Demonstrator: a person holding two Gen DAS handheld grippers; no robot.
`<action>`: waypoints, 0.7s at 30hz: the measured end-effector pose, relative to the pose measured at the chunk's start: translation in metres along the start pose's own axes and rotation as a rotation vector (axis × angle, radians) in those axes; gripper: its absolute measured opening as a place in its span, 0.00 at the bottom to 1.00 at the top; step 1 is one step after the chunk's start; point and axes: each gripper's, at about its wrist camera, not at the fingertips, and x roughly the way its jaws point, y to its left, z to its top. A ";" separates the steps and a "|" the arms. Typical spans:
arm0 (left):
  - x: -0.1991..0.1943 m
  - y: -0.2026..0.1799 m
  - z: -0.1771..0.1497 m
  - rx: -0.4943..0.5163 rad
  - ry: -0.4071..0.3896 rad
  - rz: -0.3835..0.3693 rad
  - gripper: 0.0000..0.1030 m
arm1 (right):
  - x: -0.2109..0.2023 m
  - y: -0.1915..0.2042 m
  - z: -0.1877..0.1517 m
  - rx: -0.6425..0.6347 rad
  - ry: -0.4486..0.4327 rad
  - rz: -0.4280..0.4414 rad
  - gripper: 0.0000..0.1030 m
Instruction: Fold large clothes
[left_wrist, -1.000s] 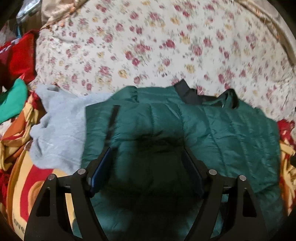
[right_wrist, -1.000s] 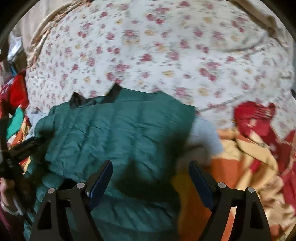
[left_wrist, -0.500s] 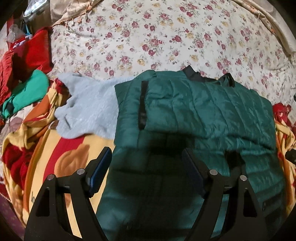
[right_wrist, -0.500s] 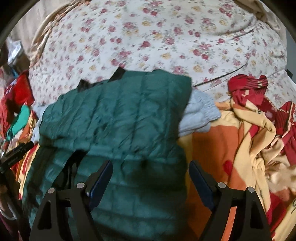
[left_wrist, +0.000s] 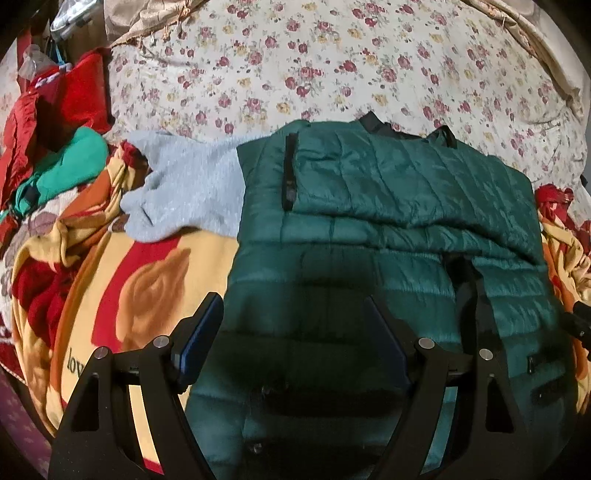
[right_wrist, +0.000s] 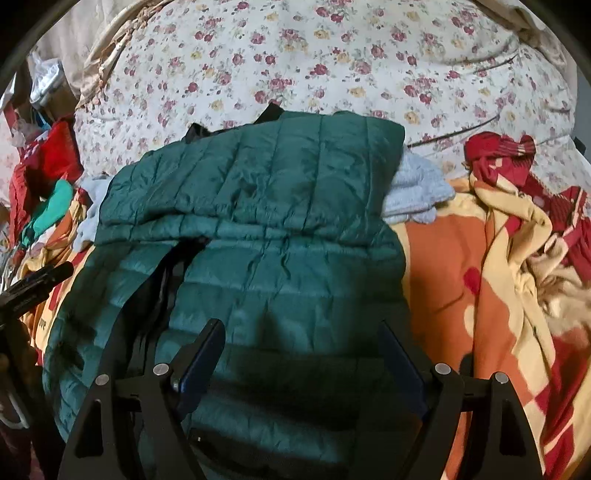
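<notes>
Compared with a second earlier, both grippers are seen drawn back toward the near edge of the bed (left_wrist: 332, 62), so that more of the green quilted jacket (left_wrist: 369, 229) is exposed, its far part already laid over the near part in one cross fold. The first fold is thus judged complete, with the next one yet to be started. The jacket lies on the patterned blanket (left_wrist: 147, 280), partly covering a grey sweater (left_wrist: 184, 192). The left gripper (left_wrist: 295, 332) and right gripper (right_wrist: 303, 350) are pitched steeply downward above the jacket's near part, fingers held wide apart and nothing gripped.
</notes>
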 end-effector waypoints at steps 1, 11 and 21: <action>0.000 0.000 -0.003 0.000 0.005 -0.001 0.76 | -0.001 0.002 -0.003 -0.002 0.002 -0.001 0.80; -0.007 0.001 -0.033 0.001 0.039 0.004 0.76 | -0.008 0.016 -0.036 -0.028 0.017 -0.002 0.80; -0.021 0.006 -0.055 0.016 0.039 0.024 0.76 | -0.019 0.023 -0.050 -0.039 0.030 0.003 0.80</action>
